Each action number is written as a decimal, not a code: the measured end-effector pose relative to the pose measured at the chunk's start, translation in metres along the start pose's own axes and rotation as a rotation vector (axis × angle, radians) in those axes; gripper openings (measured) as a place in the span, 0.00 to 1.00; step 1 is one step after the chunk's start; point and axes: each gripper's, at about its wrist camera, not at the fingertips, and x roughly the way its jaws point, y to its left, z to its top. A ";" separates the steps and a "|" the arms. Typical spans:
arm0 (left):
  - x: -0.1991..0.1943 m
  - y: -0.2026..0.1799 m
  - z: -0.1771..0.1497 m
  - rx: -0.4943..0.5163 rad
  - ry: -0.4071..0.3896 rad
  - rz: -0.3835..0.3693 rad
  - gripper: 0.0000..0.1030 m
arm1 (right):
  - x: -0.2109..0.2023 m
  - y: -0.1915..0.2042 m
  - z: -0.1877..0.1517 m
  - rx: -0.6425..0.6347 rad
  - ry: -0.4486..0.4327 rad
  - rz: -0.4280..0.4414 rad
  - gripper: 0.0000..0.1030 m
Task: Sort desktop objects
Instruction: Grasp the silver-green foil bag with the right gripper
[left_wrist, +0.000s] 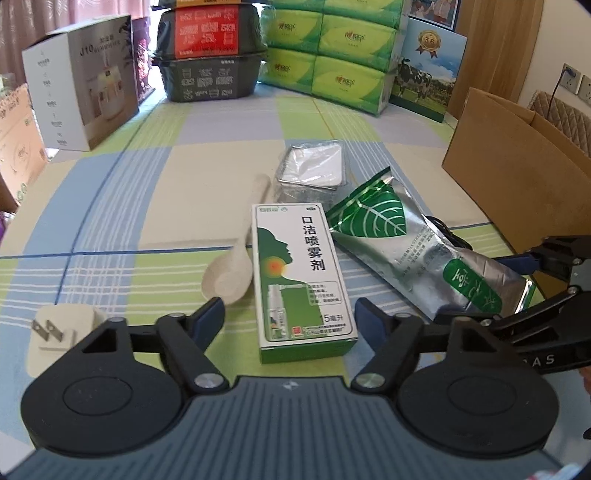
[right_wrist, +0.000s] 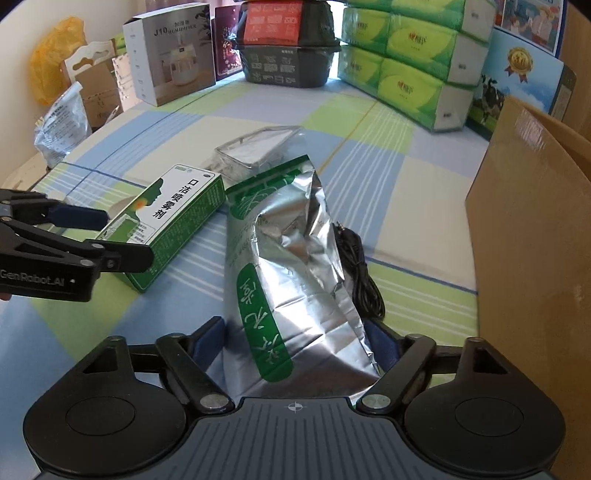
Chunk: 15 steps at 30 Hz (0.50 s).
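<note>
Left gripper held open around a green-white box, right gripper closed on a silver pouch, both laid on a checked tablecloth, cartons and tissue packs stacked behind, cardboard box at the right.

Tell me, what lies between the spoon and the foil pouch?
The spray box lies between the spoon and the pouch, as the left wrist view shows.

Checked cloth over tabletop; curtain far left, wall sockets right, cream wall.
</note>
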 end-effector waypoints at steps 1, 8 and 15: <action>0.001 0.000 0.000 -0.001 0.003 -0.004 0.64 | 0.000 0.001 0.001 -0.010 0.000 -0.005 0.75; -0.001 -0.010 -0.003 0.053 0.017 0.024 0.50 | -0.006 0.005 -0.001 -0.001 -0.002 -0.010 0.62; -0.024 -0.015 -0.008 0.076 0.048 0.021 0.49 | -0.027 0.015 -0.009 0.065 0.012 0.022 0.49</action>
